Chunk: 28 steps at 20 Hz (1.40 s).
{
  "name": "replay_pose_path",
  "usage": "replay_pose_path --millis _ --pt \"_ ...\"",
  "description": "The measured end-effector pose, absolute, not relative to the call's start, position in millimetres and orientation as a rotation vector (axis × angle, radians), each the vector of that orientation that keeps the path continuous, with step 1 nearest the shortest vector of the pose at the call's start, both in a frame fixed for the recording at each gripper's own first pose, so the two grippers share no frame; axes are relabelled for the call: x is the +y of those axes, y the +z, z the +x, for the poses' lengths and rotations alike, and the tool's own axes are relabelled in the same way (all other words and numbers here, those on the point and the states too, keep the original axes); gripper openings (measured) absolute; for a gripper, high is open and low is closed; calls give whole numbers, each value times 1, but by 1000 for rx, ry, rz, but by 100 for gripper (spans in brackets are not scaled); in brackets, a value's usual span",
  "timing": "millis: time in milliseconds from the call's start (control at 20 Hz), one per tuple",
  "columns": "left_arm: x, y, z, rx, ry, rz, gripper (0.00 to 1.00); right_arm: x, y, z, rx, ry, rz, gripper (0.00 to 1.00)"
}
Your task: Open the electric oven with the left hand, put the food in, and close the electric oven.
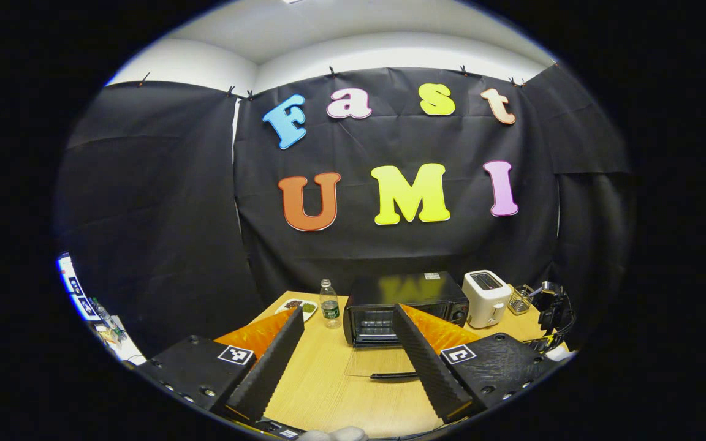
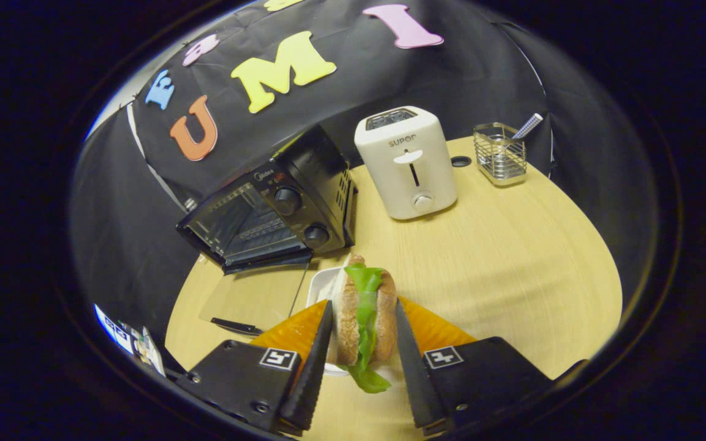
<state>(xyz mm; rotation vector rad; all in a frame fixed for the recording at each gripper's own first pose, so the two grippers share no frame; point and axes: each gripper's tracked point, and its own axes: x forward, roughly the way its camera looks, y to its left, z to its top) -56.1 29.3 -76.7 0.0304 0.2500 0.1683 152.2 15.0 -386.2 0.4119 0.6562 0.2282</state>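
Sandwich [image 2: 362,312]: soft, light, crushable; clamped across both bread faces by right gripper [image 2: 362,340], above white dish [image 2: 323,285], near oven [image 2: 267,211], door down. Left gripper [image 1: 347,343]: spread, empty.

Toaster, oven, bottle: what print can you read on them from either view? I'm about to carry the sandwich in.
"SUPOR": on the front of the toaster, above its lever slot.
Small logo on the oven, above the knobs: too blurred to read.
The sticker on the oven's top: too small to read.
Label on the bottle: too small to read.
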Motion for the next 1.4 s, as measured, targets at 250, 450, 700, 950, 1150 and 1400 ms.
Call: replay_pose_path --millis 250,450,700,950,1150,1400 --pt "29 -81 -51 257 168 29 95 20 -366 153 635 240 407 38" --pt "29 -81 -54 258 154 29 95 28 -323 140 561 256 395 37" --pt "31 -83 -58 259 125 32 95 58 -258 132 432 281 520 36" --pt "33 -91 -68 284 94 56 95 107 -234 148 317 278 711 36" --pt "41 -98 -79 299 80 78 95 155 -254 164 310 248 855 36" --pt "55 -106 -92 313 80 115 95 205 -283 193 277 181 977 36"
